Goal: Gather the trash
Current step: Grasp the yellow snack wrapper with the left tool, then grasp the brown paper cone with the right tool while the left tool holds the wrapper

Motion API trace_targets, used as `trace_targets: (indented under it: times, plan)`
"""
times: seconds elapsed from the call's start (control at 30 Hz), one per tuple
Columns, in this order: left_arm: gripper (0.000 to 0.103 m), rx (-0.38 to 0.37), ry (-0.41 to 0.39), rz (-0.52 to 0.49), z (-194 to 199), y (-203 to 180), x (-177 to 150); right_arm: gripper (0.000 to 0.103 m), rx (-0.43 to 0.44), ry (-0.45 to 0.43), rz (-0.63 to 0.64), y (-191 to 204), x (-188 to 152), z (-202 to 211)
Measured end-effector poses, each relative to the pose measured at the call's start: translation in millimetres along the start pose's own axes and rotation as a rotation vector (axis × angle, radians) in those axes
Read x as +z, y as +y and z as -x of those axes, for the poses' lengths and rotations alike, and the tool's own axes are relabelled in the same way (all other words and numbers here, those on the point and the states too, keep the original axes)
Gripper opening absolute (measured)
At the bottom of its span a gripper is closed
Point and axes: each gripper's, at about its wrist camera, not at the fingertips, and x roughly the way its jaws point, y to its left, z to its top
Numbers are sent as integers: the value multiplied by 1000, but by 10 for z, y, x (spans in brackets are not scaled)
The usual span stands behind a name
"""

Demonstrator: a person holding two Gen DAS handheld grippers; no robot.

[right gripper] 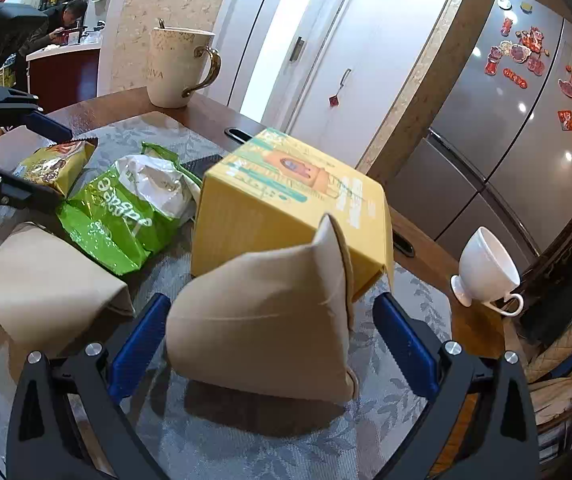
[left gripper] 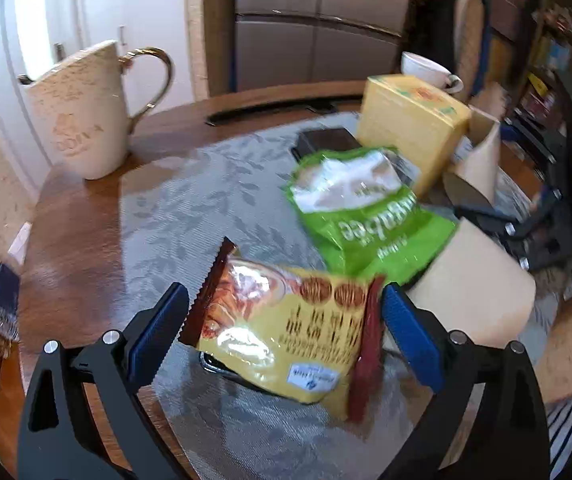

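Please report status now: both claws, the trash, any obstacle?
Left claw open around yellow snack wrapper. Right claw open around crumpled paper bag. Yellow box directly behind bag.

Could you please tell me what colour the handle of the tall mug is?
Gold, on the speckled cream tall mug; the right wrist view shows it best.

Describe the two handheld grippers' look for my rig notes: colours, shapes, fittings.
Both match. The left gripper has black angular finger arms with triangular cutouts, silver round pivot bolts and ribbed blue pads. The right gripper has the same black arms, silver bolts and blue pads. No cables or sleeves show.
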Motion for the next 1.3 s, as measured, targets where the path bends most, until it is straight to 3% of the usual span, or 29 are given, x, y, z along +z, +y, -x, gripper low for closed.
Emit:
trace_targets:
  times: [0.23,0.47,0.57,0.67,0.8,1.3]
  plan:
    - [97,-41,-1,-5,-92,55,-18,99,70,-15,-72,-140,14,34]
    - [97,-78,-4,37,-85,129,-2,86,61,8,-56,-73,-18,43]
    - [83,-65,-4,27,-72,122,6,83,65,9,-71,-60,-52,52]
    - [79,-63,-2,37,-41,127,-1,78,48,8,-69,-32,-69,64]
    - [64,-78,0,58,1,124,-35,76,34,-11,-63,2,-71,113]
    - [62,-63,-39,143,396,-27,-314,76,122,-35,-228,-95,-241,519]
